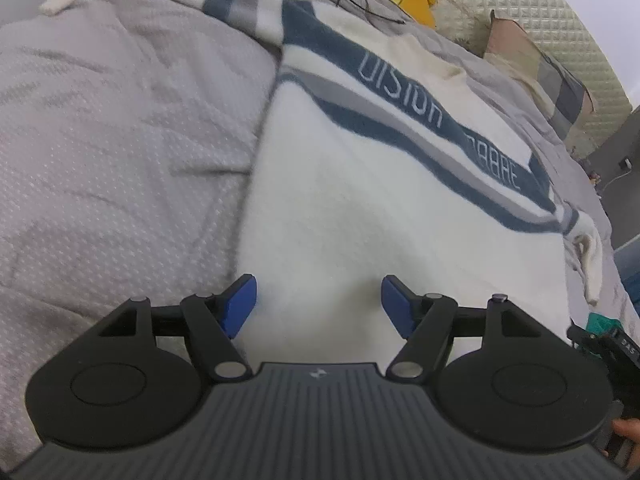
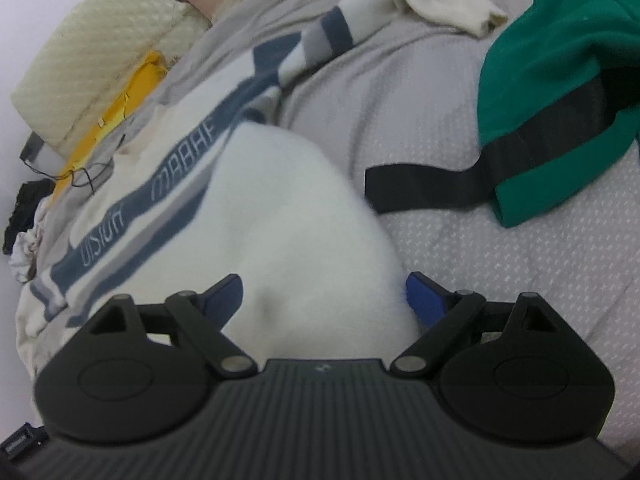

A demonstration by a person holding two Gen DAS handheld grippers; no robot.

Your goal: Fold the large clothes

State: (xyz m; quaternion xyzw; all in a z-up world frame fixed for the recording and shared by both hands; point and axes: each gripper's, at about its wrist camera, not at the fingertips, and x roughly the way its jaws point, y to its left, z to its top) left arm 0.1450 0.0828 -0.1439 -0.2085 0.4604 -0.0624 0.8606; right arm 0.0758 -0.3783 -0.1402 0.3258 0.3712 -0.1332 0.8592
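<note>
Left wrist: your left gripper (image 1: 319, 304) and right gripper (image 2: 325, 300) gape empty over the white sweater's (image 1: 400, 216) hem; pinch next.

A cream-white fleece sweater (image 1: 360, 208) is lying spread flat on the grey bedding, ahead of the left gripper (image 1: 319, 304), its plain hem end nearest and sitting between the spread jaws. A navy and grey stripe band (image 1: 420, 128) with pale lettering is running across its chest, farther ahead. One striped sleeve (image 2: 384, 4) is stretching away beyond the right gripper (image 2: 324, 300), toward the upper right. A fold of the white body is bulging up between that gripper's parted jaws.
</note>
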